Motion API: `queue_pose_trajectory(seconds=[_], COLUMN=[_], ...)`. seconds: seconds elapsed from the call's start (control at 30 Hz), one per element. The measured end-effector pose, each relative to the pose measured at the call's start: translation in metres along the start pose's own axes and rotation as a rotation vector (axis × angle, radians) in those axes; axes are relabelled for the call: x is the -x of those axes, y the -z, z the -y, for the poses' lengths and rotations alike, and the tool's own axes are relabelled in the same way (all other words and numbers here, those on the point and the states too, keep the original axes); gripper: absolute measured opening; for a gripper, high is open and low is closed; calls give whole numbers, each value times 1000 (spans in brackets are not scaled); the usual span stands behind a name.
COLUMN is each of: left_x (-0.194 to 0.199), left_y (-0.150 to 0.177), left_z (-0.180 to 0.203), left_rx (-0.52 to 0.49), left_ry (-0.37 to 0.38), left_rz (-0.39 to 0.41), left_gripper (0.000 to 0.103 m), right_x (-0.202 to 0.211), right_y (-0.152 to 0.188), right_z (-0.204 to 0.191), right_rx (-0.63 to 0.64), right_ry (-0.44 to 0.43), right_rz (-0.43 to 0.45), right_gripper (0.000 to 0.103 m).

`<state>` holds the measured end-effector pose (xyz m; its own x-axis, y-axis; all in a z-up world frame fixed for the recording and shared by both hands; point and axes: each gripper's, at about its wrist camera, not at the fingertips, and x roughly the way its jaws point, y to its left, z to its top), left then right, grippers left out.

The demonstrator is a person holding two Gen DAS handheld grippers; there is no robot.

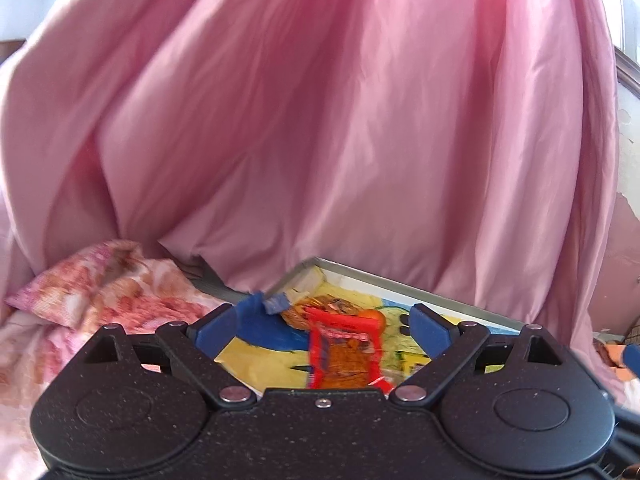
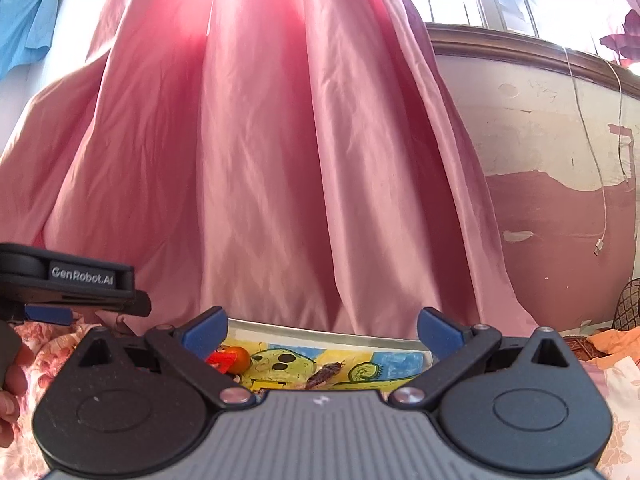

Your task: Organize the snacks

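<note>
A metal-rimmed tray (image 1: 400,284) with a yellow, blue and green drawing in it lies on the bed. In it sits a red-orange snack packet (image 1: 344,360), with a round brown snack (image 1: 320,308) and a small blue wrapper (image 1: 276,302) behind it. My left gripper (image 1: 323,307) hovers over that packet, open and holding nothing. In the right wrist view the same tray (image 2: 332,332) shows the red packet (image 2: 222,359), an orange ball (image 2: 241,356) and a dark brown piece (image 2: 326,372). My right gripper (image 2: 322,312) is open and holds nothing.
A pink curtain (image 1: 320,120) hangs close behind the tray. A floral pillow (image 1: 100,280) and sheet lie to the left. The left gripper's black housing (image 2: 80,280) and a hand (image 2: 8,380) sit at the left edge. A peeling wall (image 2: 540,160) carries a white cable (image 2: 600,246).
</note>
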<state>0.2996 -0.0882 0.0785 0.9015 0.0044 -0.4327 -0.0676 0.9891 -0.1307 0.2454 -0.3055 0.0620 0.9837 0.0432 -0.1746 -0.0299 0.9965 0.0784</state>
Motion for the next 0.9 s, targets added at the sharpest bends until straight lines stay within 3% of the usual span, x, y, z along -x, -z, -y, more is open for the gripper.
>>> queue_pose_trajectory(seconds=[0.17, 0.9], left_x=[19, 66], left_y=[3, 7], left_z=[-15, -29], left_rx=[18, 27], left_ry=[-49, -91], left_rz=[33, 93], left_gripper=[93, 93], right_x=[9, 45], right_y=[-2, -12], right_z=[0, -6], right_rx=[-24, -54], right_ry=[-24, -26], right_rz=[-15, 48], right_gripper=[103, 103])
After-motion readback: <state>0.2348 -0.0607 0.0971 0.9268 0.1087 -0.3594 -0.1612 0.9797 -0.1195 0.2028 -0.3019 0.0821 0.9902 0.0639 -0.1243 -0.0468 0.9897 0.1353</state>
